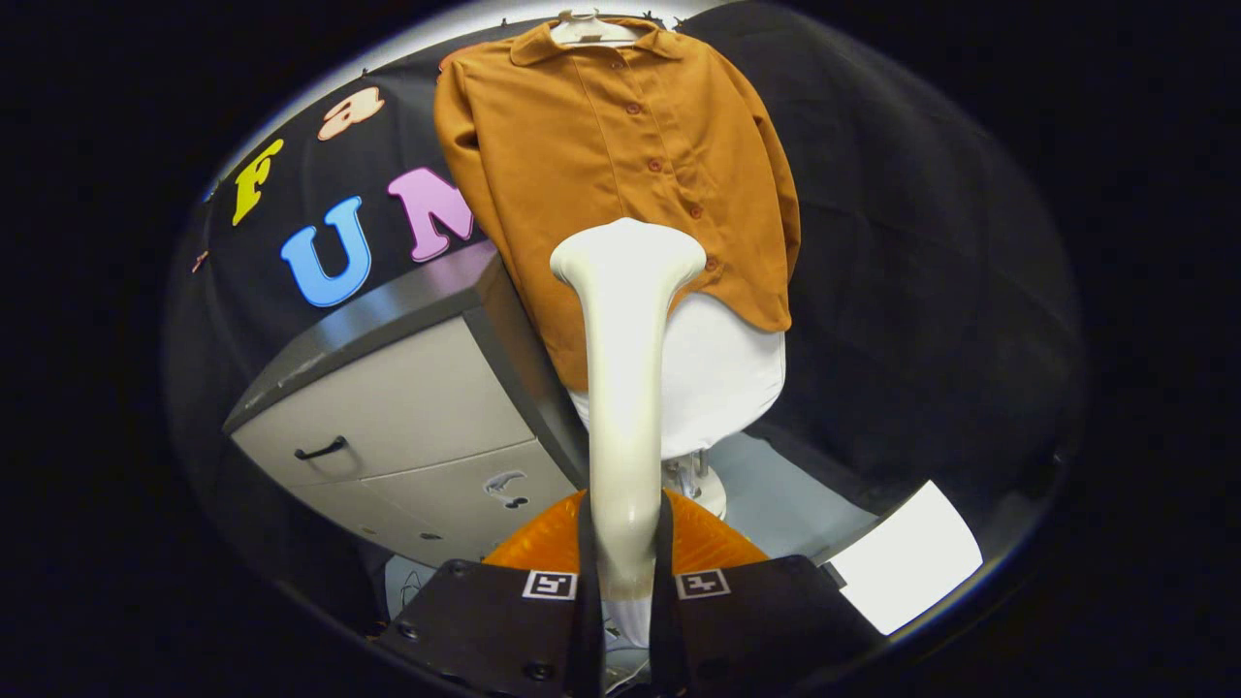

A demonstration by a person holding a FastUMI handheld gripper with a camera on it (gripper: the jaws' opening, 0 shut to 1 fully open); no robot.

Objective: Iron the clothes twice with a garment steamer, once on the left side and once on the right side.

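A cream-white garment steamer (624,388) stands up between my fingers, its wide nozzle head on top. My gripper (625,601) is shut on its handle, both fingers pressed against it. Beyond the nozzle hangs a mustard-brown button shirt (601,165) on a white hanger (591,29), with a white garment or board (727,378) showing under its hem. The nozzle sits in front of the shirt's lower middle, a short way off the cloth; whether it touches I cannot tell.
A grey-topped cabinet (407,407) with drawers stands to the left of the shirt. A white stand base (698,480) sits under the shirt. A white sheet (911,557) lies on the floor to the right of the fingers.
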